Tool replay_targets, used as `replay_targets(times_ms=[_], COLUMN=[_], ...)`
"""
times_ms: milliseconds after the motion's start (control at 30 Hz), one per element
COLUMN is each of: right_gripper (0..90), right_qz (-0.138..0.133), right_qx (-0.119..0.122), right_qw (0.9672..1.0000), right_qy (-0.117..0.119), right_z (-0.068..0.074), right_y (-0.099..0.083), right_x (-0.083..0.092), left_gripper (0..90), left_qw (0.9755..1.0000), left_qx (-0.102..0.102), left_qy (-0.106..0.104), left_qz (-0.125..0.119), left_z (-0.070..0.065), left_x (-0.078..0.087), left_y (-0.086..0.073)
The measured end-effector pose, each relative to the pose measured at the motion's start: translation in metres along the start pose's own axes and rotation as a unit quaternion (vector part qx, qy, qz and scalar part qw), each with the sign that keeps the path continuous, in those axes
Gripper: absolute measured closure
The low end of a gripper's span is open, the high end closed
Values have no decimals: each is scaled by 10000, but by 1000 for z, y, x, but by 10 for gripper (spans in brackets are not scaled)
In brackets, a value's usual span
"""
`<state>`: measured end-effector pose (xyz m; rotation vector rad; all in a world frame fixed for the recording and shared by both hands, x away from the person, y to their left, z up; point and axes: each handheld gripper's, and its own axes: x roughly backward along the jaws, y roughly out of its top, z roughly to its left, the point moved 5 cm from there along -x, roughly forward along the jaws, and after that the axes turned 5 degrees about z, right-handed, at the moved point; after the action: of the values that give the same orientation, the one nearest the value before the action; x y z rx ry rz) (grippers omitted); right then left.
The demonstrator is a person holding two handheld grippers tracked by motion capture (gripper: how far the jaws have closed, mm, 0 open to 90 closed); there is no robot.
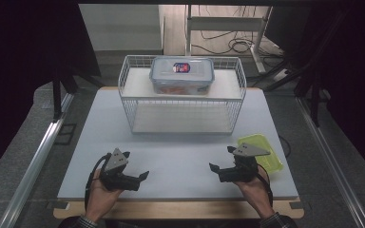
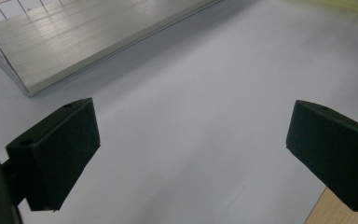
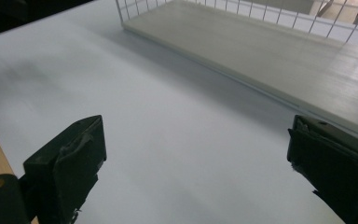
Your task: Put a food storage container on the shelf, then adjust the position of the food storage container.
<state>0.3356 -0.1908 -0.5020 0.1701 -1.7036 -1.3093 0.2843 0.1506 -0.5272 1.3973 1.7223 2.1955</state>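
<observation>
On the left, the room beyond the counter (image 1: 180,161) is too dark to make out; a metal rail runs along the grey floor there. The left gripper (image 1: 135,166) is held low over the near left part of the counter, tilted so its jaws point toward the middle, the person's left hand (image 1: 102,194) cupped under it. Its jaws stand wide apart and released, with bare pale surface between them in the left gripper view.

At the middle, a white wire rack (image 1: 183,102) stands on the far half of the counter. A clear lidded food box (image 1: 182,75) sits on its upper shelf; the reddish contents are blurred and cannot be identified.

To the right, the right gripper (image 1: 221,159) hovers near the front, its jaws also spread and released, holding nothing, aimed inward. A yellow-green lid (image 1: 261,149) lies flat just behind it, partly hidden by the gripper's grey plate. Beyond the rack, cables trail across the floor by a desk frame.
</observation>
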Motion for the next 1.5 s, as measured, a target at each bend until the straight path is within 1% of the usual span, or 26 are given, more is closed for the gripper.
replay_targets(times_ms=[100, 233, 300, 433, 500, 600, 633, 700, 733, 767, 800, 867, 933, 967, 1033, 1200, 1233, 1300, 1367, 1400, 1433, 1467, 1500], right_gripper=[49, 49, 47, 0, 0, 0, 0, 0, 12, 49, 104, 225, 346, 399, 521, 760, 792, 859, 895, 896, 896, 896, 896], right_qz=[34, 201, 240, 325, 343, 400, 422, 504, 515, 507, 479, 487, 538, 562, 551, 524, 574, 672, 693, 671, 671, 609, 596], right_qx=[20, -19, -27, -165, -244, -457, -502, -559, -570, -594, -638, -689, -644, -619, -641, -632, -635, -637, -753, -822, -822, -925, -961], right_qw=[10000, 9998, 9997, 9993, 9989, 9975, 9971, 9964, 9960, 9955, 9950, 9943, 9932, 9931, 9920, 9900, 9892, 9866, 9835, 9819, 9819, 9790, 9777], right_qy=[-16, 12, -35, -109, -195, -360, -394, -381, -455, -539, -601, -653, -802, -824, -937, -1151, -1189, -1344, -1489, -1567, -1567, -1713, -1769], right_z=[0, -1, -2, -7, -12, -21, -24, -30, -34, -37, -41, -48, -56, -60, -68, -90, -95, -104, -113, -118, -118, -127, -130], right_y=[-5, -12, -13, -14, -14, -15, -16, -16, -16, -16, -15, -14, -15, -16, -17, -20, -22, -27, -31, -32, -32, -33, -34], right_x=[-1, -5, -7, -8, -7, -5, -4, -1, 1, 4, 7, 14, 19, 22, 28, 44, 46, 50, 55, 57, 57, 64, 65], left_gripper=[22, 21, 21, 21, 22, 22, 23, 23, 23, 23, 23, 23, 23, 22, 22, 22, 22, 23, 23, 23, 23, 23, 23], left_qw=[10000, 9997, 9997, 9998, 9998, 9998, 9998, 9998, 9998, 9998, 9998, 9997, 9997, 9997, 9996, 9995, 9995, 9994, 9994, 9994, 9994, 9993, 9993], left_qx=[-61, -113, -112, -46, -13, 63, 88, 108, 94, 77, 71, 63, 72, 79, 114, 147, 145, 139, 118, 114, 114, 105, 105], left_qy=[21, 40, 45, 34, 44, 18, 1, -38, -33, -30, -37, -41, -42, -45, -63, -97, -99, -111, -124, -127, -127, -131, -132], left_qz=[70, 205, 198, 176, 186, 177, 169, 166, 182, 199, 205, 219, 234, 236, 246, 281, 277, 280, 313, 317, 317, 321, 324], left_z=[-2, -3, -3, 0, 2, 4, 4, 4, 3, 3, 3, 2, 3, 3, 4, 4, 4, 4, 4, 3, 3, 3, 3], left_x=[-2, -7, -7, -7, -8, -9, -9, -10, -10, -11, -11, -12, -13, -13, -14, -14, -14, -14, -15, -15, -15, -15, -16], left_y=[-5, -10, -10, -11, -13, -14, -15, -15, -15, -16, -16, -16, -16, -17, -17, -18, -18, -18, -18, -18, -18, -18, -18])
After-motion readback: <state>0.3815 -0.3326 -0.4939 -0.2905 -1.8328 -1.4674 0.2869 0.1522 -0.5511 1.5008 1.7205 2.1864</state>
